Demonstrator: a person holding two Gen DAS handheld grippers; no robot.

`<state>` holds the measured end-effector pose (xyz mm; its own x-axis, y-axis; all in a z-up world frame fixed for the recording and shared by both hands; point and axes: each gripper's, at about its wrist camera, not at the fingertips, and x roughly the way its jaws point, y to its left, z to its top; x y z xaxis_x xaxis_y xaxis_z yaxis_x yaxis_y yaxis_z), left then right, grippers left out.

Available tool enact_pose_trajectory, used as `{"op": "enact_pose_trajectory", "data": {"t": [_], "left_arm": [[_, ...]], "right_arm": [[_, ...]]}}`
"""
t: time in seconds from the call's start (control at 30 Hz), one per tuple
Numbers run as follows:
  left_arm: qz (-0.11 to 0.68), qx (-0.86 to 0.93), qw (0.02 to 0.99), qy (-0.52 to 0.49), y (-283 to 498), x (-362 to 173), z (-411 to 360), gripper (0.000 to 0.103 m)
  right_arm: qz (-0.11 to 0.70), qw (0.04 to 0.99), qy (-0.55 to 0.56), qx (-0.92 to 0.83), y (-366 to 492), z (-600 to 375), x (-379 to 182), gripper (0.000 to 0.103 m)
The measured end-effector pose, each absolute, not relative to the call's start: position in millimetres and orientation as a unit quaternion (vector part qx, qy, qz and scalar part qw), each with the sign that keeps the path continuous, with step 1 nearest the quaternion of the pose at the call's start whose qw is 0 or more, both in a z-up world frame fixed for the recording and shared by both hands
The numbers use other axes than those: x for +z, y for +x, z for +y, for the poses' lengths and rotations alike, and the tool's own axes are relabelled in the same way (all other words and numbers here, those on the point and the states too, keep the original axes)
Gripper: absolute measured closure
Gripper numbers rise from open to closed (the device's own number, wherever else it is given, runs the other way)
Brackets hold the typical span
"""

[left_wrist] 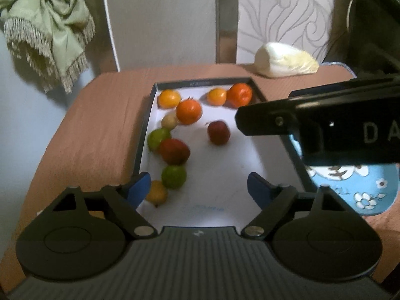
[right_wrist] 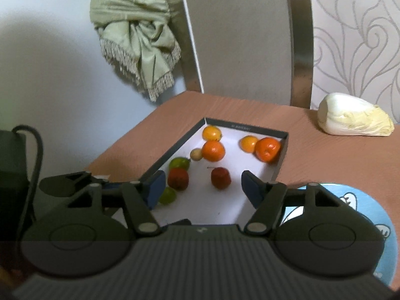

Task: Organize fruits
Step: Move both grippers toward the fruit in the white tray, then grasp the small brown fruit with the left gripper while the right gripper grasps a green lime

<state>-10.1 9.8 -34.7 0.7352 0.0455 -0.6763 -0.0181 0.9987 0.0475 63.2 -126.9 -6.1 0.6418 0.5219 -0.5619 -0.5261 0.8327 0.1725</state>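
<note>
A shallow black-rimmed box (left_wrist: 146, 125) with a white floor holds several fruits: oranges (left_wrist: 189, 112), yellow ones (left_wrist: 170, 98), green ones (left_wrist: 174, 176) and red ones (left_wrist: 219, 133). My left gripper (left_wrist: 198, 187) is open and empty above the box's near end. My right gripper (right_wrist: 202, 187) is open and empty, hovering over the box (right_wrist: 281, 160) with a red fruit (right_wrist: 220, 177) ahead between its fingers. The right gripper's body shows in the left wrist view (left_wrist: 325, 122) at the right.
The box sits on a brown table (left_wrist: 100, 115). A blue patterned plate (left_wrist: 357, 187) lies right of the box, also in the right wrist view (right_wrist: 375, 212). A cabbage (right_wrist: 355, 118) lies at the back right. A green fringed curtain (right_wrist: 135, 32) hangs behind.
</note>
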Motion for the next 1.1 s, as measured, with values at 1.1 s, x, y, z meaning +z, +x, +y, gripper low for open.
{"op": "enact_pose_trajectory", "data": {"t": [1.1], "left_arm": [[0.358, 0.001, 0.933, 0.041, -25.4, -38.7, 24.7, 0.041]], "right_arm": [[0.356, 0.877, -0.027, 0.322, 77.8, -103.0, -26.8, 0.062]]}}
